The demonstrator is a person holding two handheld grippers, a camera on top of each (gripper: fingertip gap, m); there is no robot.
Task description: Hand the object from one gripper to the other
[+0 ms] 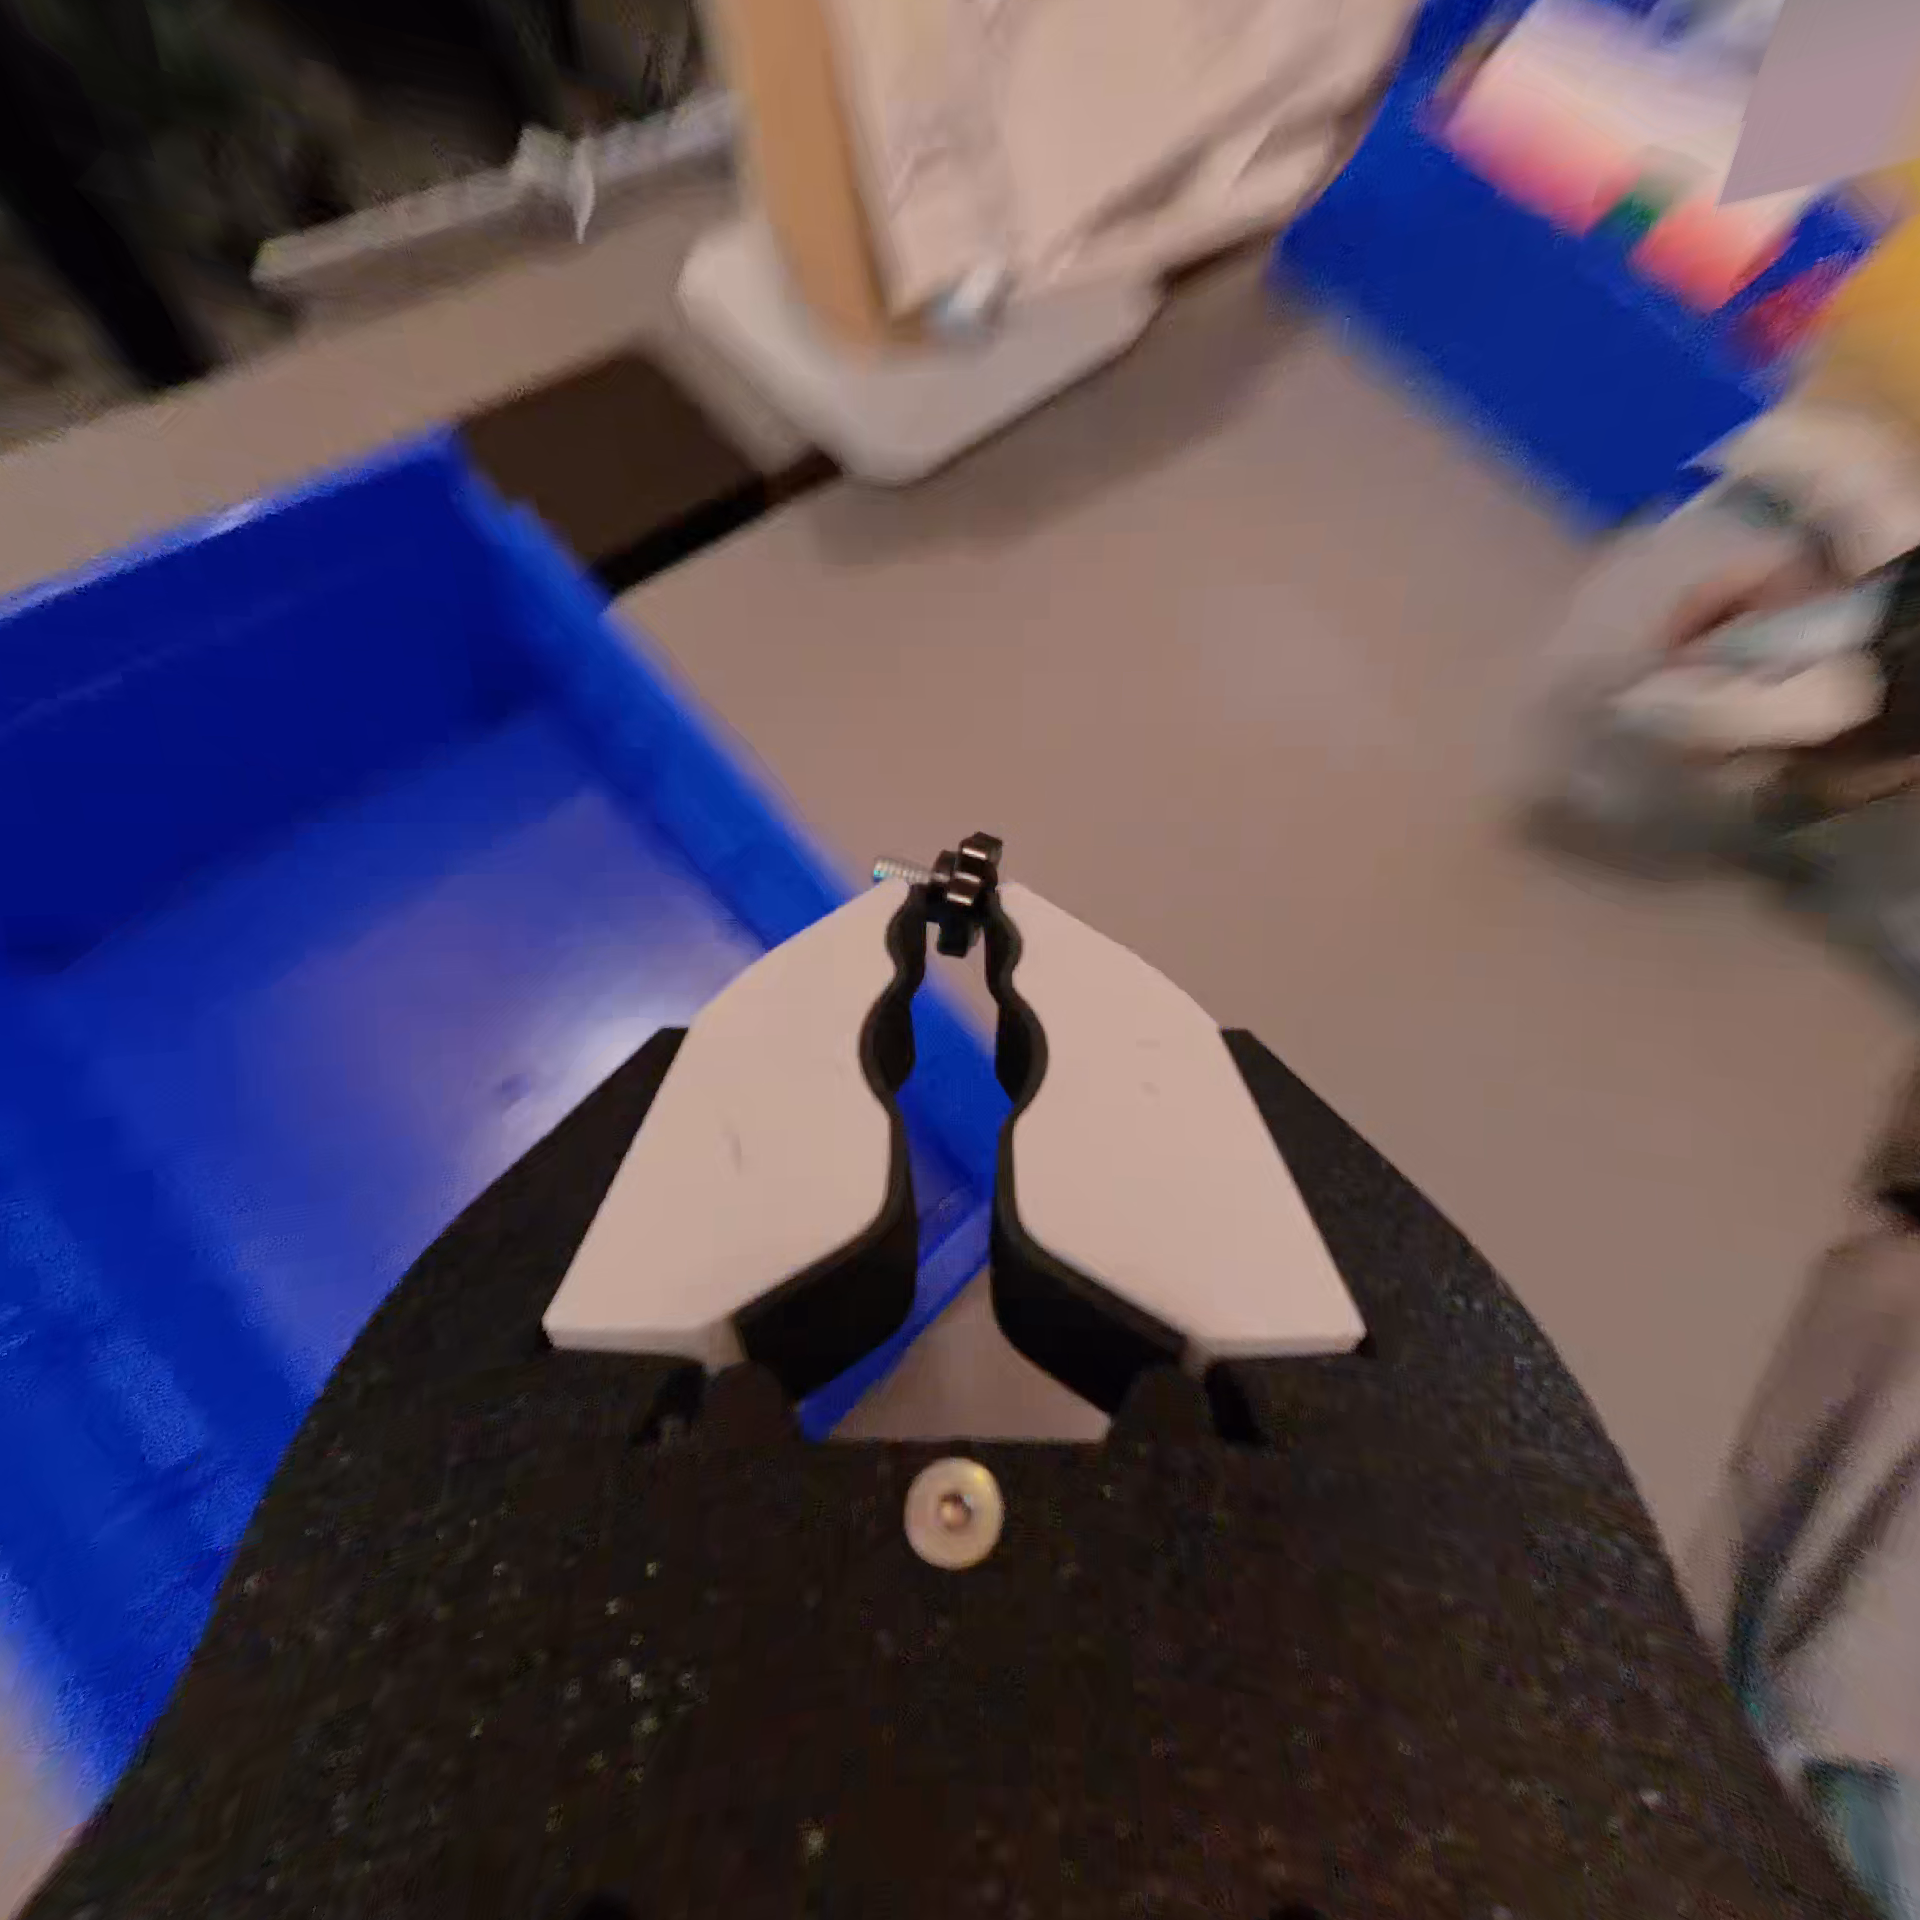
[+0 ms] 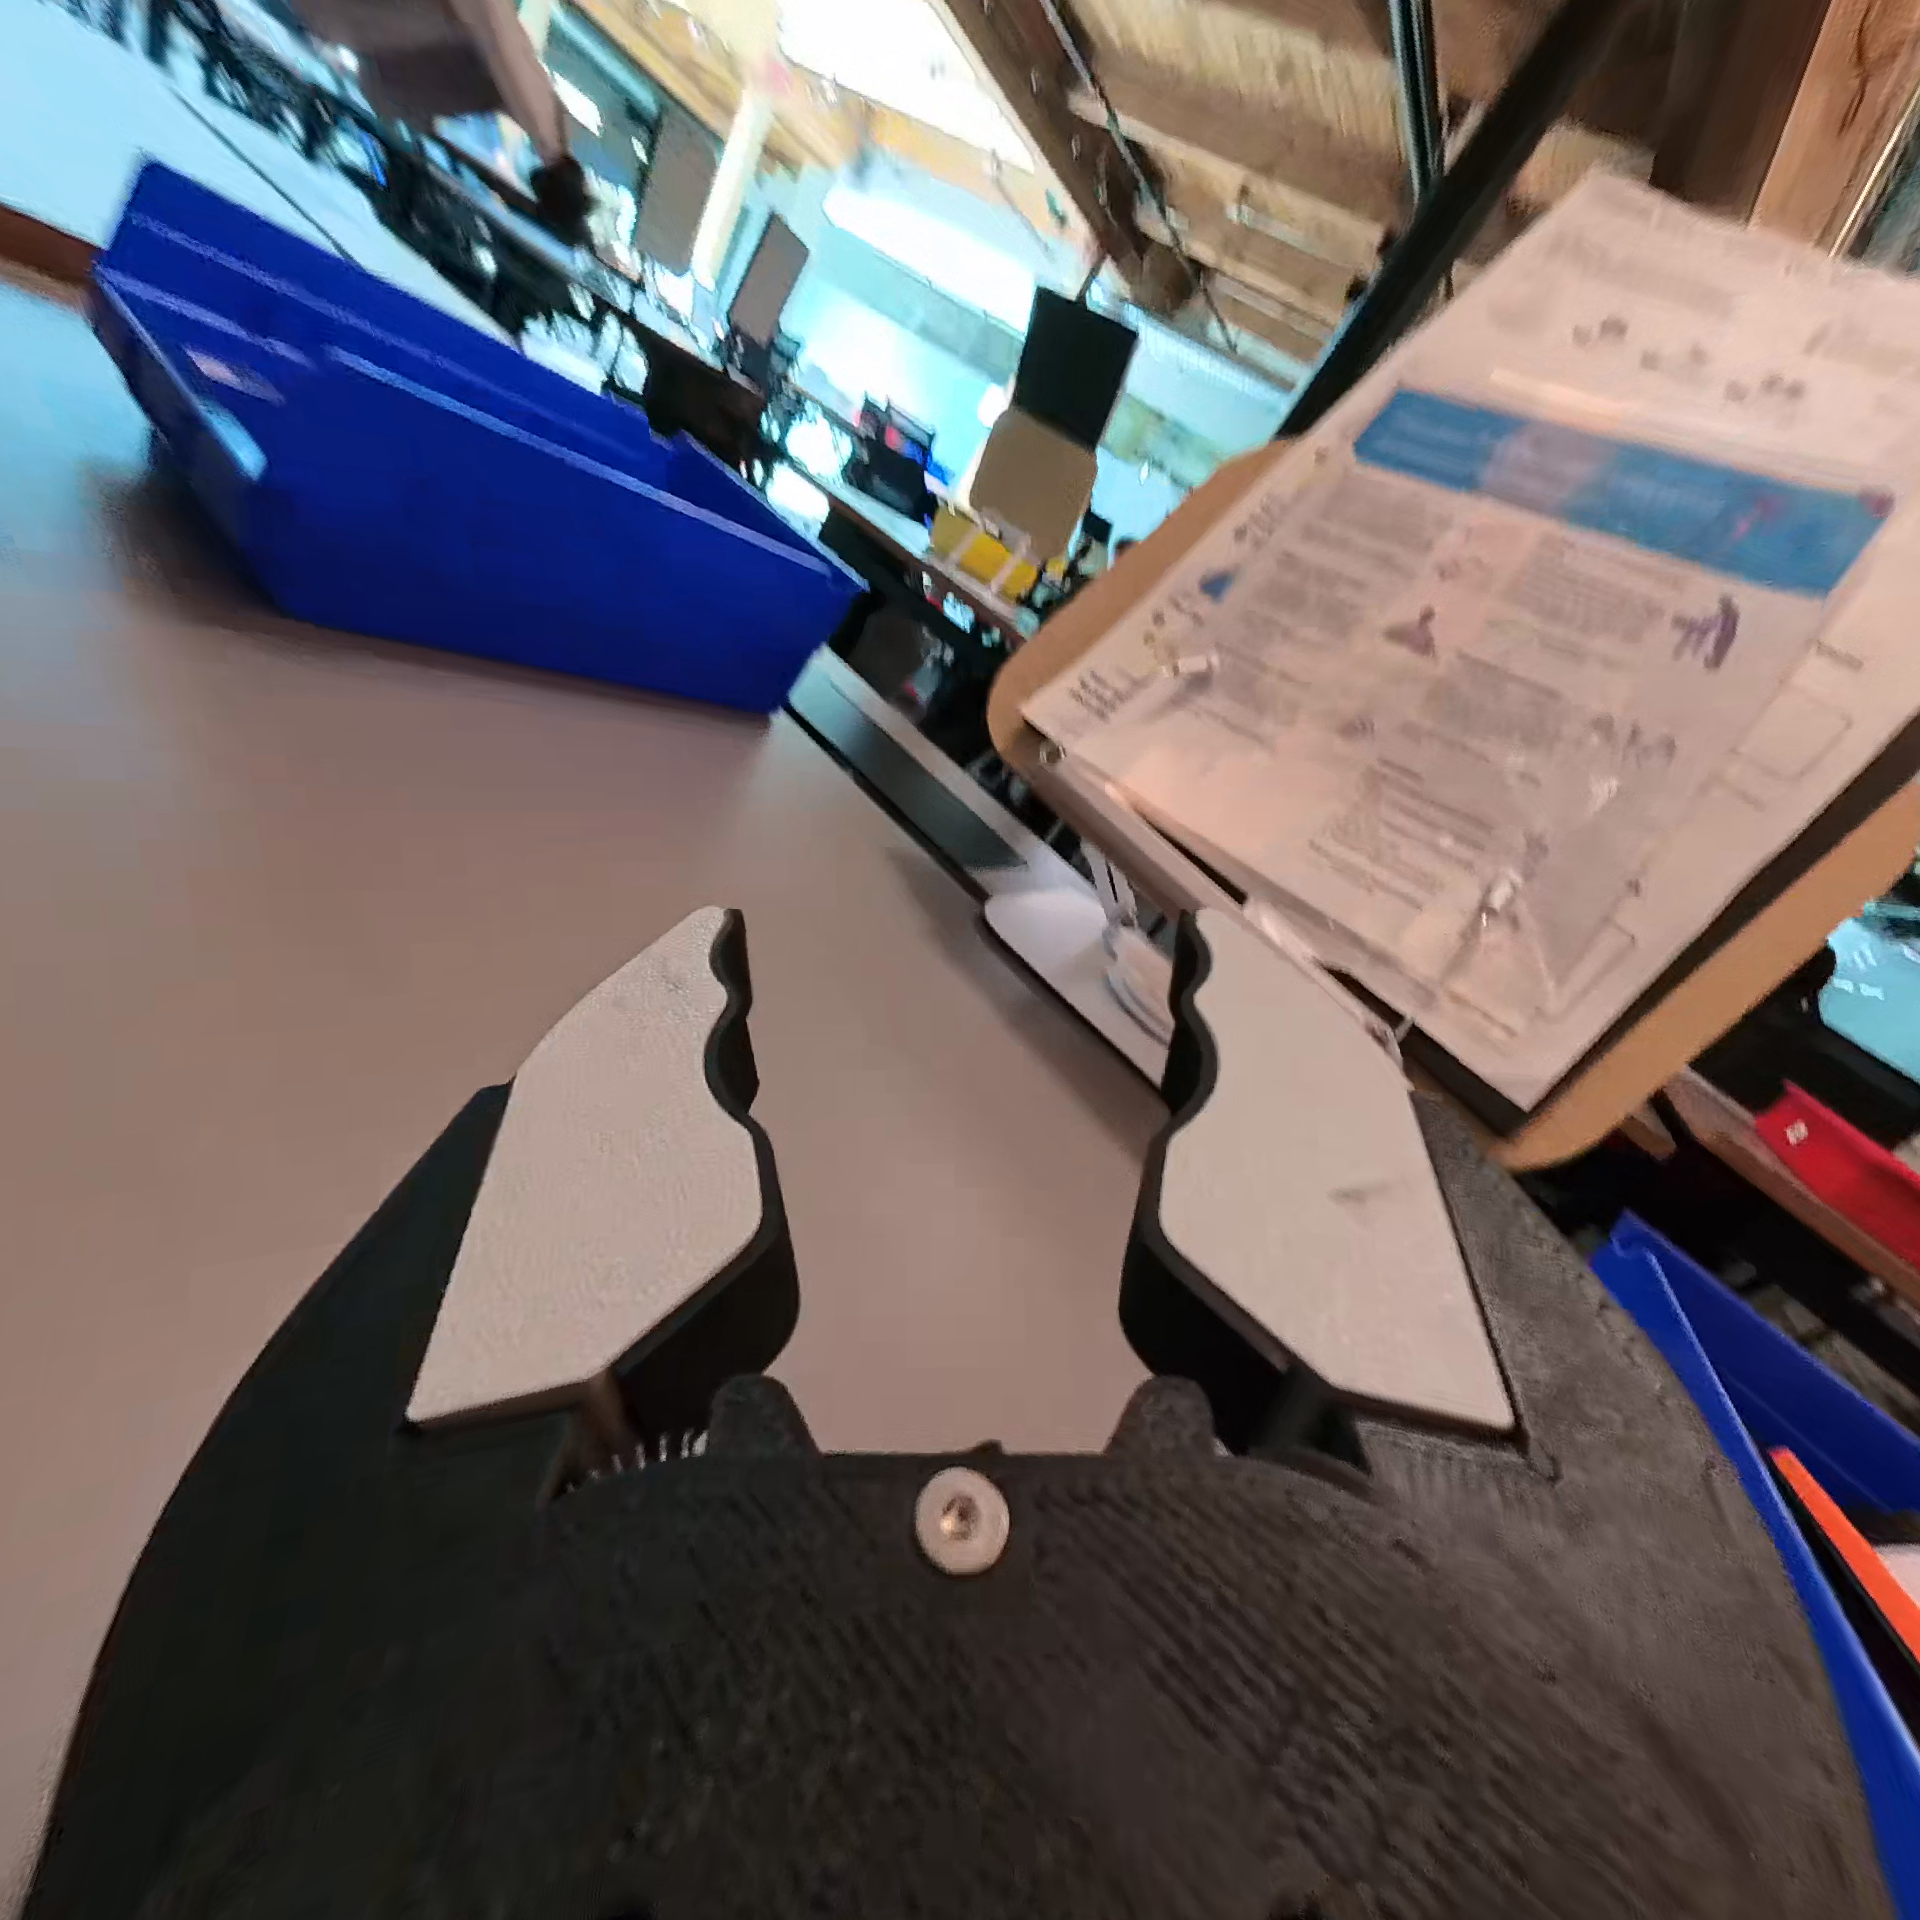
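My left gripper (image 1: 954, 902) is shut on a small black knob screw (image 1: 961, 888). The screw's silver threaded shaft sticks out to the left of the fingertips. The gripper holds it above the right wall of a blue bin (image 1: 312, 883), over the grey table (image 1: 1247, 727). My right gripper (image 2: 961, 935) is open and empty, tilted, low over the same grey table (image 2: 312, 831). In the left wrist view, a blurred white and dark shape (image 1: 1745, 665) at the right edge may be the other gripper; I cannot tell.
A second blue bin (image 1: 1538, 312) with colourful contents stands at the back right. A clipboard with papers on a white stand (image 1: 914, 343) is at the back. In the right wrist view, the blue bin (image 2: 447, 499) lies far left and the clipboard (image 2: 1455, 675) leans at right. Some 35 cm of space lies between my two pairs of fingers.
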